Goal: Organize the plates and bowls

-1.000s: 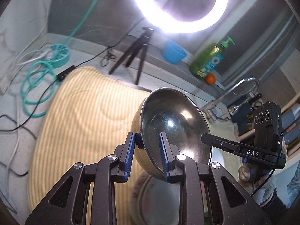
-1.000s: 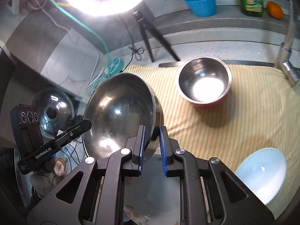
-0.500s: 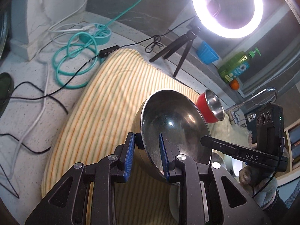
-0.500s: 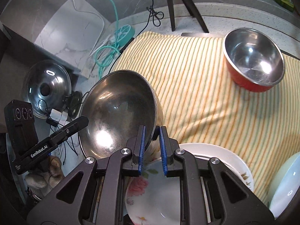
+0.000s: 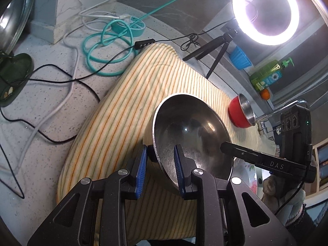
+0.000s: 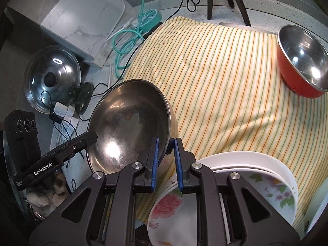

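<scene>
Bowls number two in metal: one large steel bowl [image 5: 190, 135] held in the air, tilted, over the near edge of the striped cloth [image 5: 131, 110], and one smaller red bowl [image 6: 301, 59] with a steel inside standing on the far part of that cloth, well apart from the first. Both tools grip the large bowl together. The left tool [image 5: 160, 170] is clenched on its rim, one blue pad inside the bowl and one outside. The right tool [image 6: 165, 162] is likewise clamped on the rim at the opposite side, its pads close together with the thin wall between them.

Plates lie in a stack just below and beside the right tool: a floral plate [image 6: 172, 211] on top, with at least two plain white rims [image 6: 256, 160] showing under it; the exact count of the stack cannot be told. A pale dish edge [image 6: 317, 205] shows at the far right, partly cut off.

On the speckled desk [image 5: 41, 106] beside the cloth lie one coiled teal cable [image 5: 104, 57], one white cable and one black one. One ring light [image 5: 266, 12] on a small tripod stands behind the cloth, with one blue cup [image 5: 239, 58], one green soap bottle [image 5: 268, 75] and one orange fruit [image 5: 265, 93] on the ledge. One glass pot lid [image 6: 52, 75] leans at the left.
</scene>
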`<state>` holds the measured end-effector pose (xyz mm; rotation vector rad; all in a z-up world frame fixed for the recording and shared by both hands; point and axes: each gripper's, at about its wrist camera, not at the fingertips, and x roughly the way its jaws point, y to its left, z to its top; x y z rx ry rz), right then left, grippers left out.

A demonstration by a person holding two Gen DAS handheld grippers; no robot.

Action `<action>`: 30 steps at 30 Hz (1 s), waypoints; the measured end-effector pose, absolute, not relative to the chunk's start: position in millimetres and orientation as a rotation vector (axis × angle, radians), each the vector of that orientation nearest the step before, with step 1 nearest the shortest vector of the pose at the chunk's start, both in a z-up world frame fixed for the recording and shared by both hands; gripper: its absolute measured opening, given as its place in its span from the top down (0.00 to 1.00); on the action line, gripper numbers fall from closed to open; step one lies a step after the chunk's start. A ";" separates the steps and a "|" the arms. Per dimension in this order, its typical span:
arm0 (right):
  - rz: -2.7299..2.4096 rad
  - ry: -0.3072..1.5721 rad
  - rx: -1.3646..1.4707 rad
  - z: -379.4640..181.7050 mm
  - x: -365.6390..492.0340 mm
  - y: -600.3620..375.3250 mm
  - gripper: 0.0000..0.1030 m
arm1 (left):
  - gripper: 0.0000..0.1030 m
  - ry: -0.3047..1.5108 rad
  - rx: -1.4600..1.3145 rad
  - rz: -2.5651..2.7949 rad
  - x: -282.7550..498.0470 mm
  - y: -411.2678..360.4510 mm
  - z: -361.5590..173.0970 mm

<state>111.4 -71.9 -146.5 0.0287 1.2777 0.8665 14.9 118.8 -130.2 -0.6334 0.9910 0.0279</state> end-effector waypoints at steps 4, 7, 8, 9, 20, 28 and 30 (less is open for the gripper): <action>0.872 1.276 0.014 -146.8 110.7 -71.2 0.85 | 0.78 0.995 -0.623 0.033 15.0 117.9 -131.4; 0.880 1.276 0.010 -146.3 110.3 -71.0 0.83 | 0.78 1.006 -0.610 0.036 15.4 116.6 -131.5; 0.878 1.267 0.003 -145.2 109.0 -71.0 0.83 | 0.78 1.007 -0.612 0.036 15.1 116.5 -131.3; 0.875 1.259 -0.006 -144.3 107.9 -70.9 0.83 | 0.77 1.008 -0.610 0.036 15.1 116.4 -130.9; 0.832 1.130 -0.057 -112.0 100.8 -88.2 0.51 | 0.73 0.967 -0.529 0.049 18.4 110.0 -109.1; 0.765 1.049 -0.046 -87.7 107.9 -124.4 0.50 | 0.71 0.901 -0.452 0.006 34.4 89.5 -80.4; 0.745 1.034 -0.027 -82.2 112.0 -137.2 0.50 | 0.69 0.886 -0.437 -0.013 43.0 81.4 -73.8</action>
